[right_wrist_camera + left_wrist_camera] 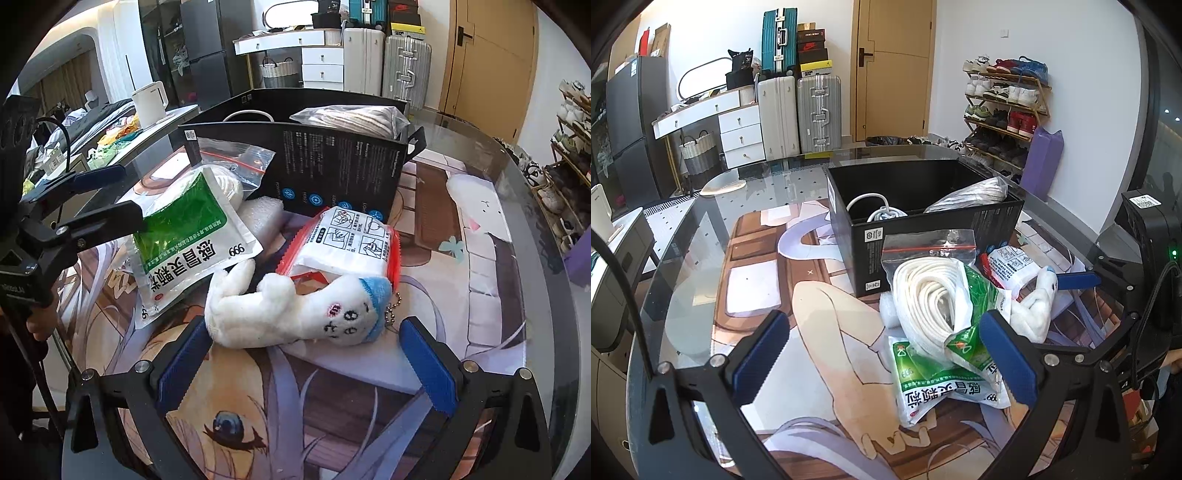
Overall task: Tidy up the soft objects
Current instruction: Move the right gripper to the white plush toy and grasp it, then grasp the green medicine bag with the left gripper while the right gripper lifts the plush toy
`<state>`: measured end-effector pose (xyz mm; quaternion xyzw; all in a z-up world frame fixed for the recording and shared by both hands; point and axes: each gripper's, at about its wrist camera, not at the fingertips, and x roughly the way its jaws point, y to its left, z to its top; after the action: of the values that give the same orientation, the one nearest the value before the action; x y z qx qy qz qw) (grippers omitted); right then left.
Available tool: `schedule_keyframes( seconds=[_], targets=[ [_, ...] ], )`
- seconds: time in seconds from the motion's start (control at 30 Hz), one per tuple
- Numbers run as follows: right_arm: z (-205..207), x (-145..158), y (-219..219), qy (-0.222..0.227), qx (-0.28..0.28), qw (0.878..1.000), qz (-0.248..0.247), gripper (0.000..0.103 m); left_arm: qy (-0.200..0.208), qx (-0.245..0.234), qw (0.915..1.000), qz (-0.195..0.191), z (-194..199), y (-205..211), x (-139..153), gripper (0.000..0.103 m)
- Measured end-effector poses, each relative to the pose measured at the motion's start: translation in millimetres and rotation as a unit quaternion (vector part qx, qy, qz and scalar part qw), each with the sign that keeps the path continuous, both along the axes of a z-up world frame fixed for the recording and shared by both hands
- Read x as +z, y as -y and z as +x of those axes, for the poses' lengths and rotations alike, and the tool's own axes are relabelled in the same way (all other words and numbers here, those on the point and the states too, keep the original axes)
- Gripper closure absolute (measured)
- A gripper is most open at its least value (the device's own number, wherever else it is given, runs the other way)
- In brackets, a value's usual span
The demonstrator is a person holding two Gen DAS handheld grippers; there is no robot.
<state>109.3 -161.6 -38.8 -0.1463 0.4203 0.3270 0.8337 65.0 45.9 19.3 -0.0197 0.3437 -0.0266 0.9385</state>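
A black box stands on the table, holding a white cable and a bagged grey cloth. In front lie a zip bag of white rope, green-white medicine packets, a mask pack and a white plush toy. My left gripper is open around the packets and rope bag. My right gripper is open just in front of the plush.
The glass table has a printed mat. A white foam piece lies by the box. Suitcases, a dresser, a shoe rack and a door stand beyond. A side table with a kettle is at the left.
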Motion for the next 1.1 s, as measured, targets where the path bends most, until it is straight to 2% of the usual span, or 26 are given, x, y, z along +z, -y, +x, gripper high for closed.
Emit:
schedule_keyframes(
  seconds=[0.43,0.5,0.57,0.73,0.97,1.1],
  targets=[
    [-5.6,-1.8,-12.6,0.008,-0.015,1.0,-0.006,0.001,-0.003,-0.004,1.0,0.001,-2.6,1.1,-3.2,0.0],
    [-5.8,-0.9,-12.2,0.007,-0.014,1.0,-0.006,0.003,-0.003,-0.004,1.0,0.001,-2.6,1.2,-3.1,0.0],
    [-6.4,0.5,-11.1,0.011,-0.015,1.0,-0.012,0.012,-0.004,-0.004,1.0,0.001,-2.6,1.4,-3.1,0.0],
    [-6.4,4.3,-6.3,0.007,-0.004,1.0,-0.011,0.012,-0.005,-0.005,1.0,0.002,-3.0,1.8,-3.1,0.0],
    [-6.2,17.6,6.5,0.014,0.0,1.0,0.01,0.013,-0.007,-0.014,0.9999,0.002,-4.7,5.2,-2.5,0.0],
    [-5.0,29.4,18.4,0.029,-0.009,0.999,0.042,0.013,-0.008,-0.022,0.9997,0.005,-6.0,9.5,-1.9,0.0]
  ],
)
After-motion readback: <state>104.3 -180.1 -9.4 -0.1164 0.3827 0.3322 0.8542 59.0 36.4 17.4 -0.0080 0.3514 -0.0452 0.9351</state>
